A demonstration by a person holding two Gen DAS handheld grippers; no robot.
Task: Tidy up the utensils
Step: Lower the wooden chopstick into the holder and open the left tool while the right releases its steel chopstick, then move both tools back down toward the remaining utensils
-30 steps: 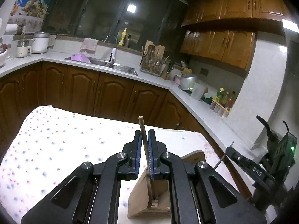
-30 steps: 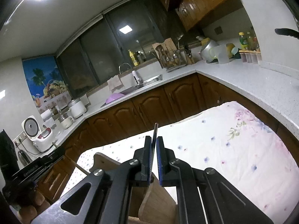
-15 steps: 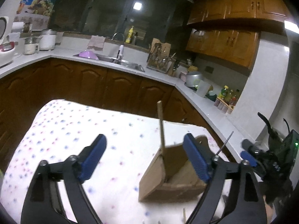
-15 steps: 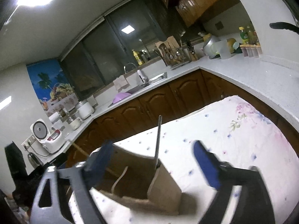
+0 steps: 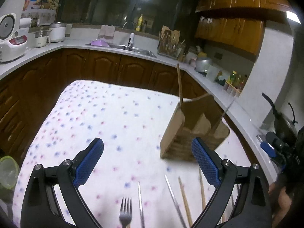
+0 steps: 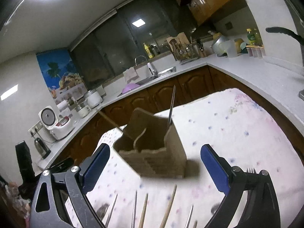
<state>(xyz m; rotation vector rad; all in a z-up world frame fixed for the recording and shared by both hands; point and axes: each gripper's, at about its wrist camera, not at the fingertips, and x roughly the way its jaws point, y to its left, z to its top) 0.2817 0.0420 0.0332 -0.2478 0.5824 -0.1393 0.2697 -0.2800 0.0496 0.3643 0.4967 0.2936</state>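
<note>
A wooden utensil holder [image 5: 191,131] [image 6: 152,152] stands on the flowered tablecloth. A wooden chopstick [image 5: 179,83] [image 6: 111,120] and a metal chopstick [image 5: 227,109] [image 6: 171,108] stand in it. My left gripper [image 5: 147,160] is open and empty, back from the holder. My right gripper [image 6: 154,165] is open and empty, just in front of the holder. A fork [image 5: 125,211], metal chopsticks [image 5: 140,201] and wooden chopsticks [image 5: 185,201] [image 6: 168,207] lie on the cloth near me.
A green-rimmed bowl [image 5: 7,171] sits at the table's left edge. The white counter [image 5: 121,49] with sink, rice cookers [image 5: 9,41] and a utensil rack [image 5: 170,43] runs behind and to the right. Another fork [image 6: 250,171] lies at the right.
Both grippers opened, letting go of the chopsticks they held, which now stand in the holder. Both pulled back toward me, bringing the loose utensils on the cloth into view.
</note>
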